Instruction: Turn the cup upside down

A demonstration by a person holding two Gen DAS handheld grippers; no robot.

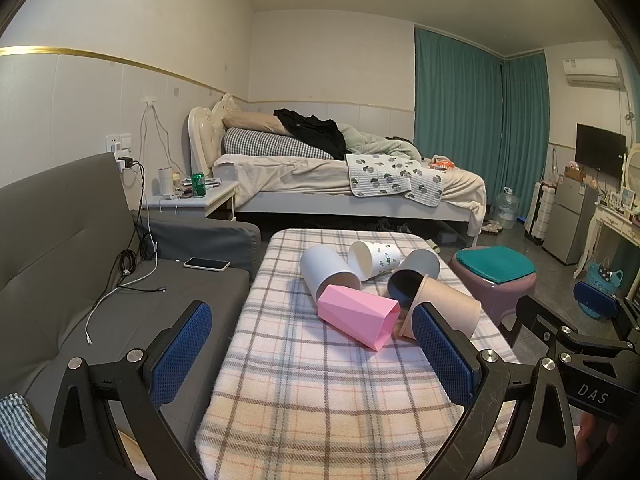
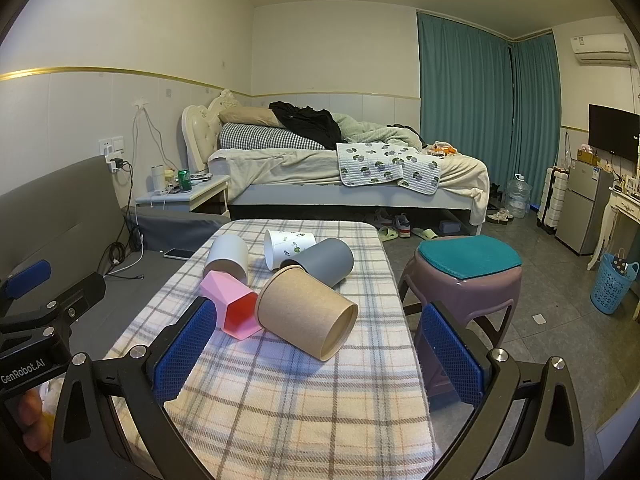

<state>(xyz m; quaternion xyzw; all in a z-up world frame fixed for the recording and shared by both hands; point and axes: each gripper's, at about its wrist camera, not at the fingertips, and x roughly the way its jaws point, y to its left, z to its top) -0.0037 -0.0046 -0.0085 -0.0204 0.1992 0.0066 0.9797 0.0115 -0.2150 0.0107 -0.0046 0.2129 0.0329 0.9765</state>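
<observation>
Left gripper (image 1: 312, 354) and right gripper (image 2: 320, 354), each with blue-padded fingers (image 1: 182, 354) spread wide and holding nothing, above the near end of the counter (image 1: 320, 400), which is covered by a plaid cloth. Landmark: the pink faceted cup (image 1: 358, 316), lying on its side near the counter's middle. Touching it on the right lies the tan paper cup (image 2: 306, 314), also on its side; behind the pink cup lie a white cup (image 1: 328, 276), a leaf-printed cup (image 1: 374, 258) and a grey cup (image 1: 414, 276), all tipped over and clustered close together. The right wrist view shows the pink cup's red interior and the tan cup's open mouth facing the near-right edge; the left wrist view shows instead the grey cup's dark interior and the pink cup's outer facets. Left of the pink cup, beyond the counter's edge, a grey sofa (image 1: 80, 260) carries a phone (image 1: 206, 264); right of it stands a purple stool (image 2: 464, 280). The near half of the cloth is bare.
</observation>
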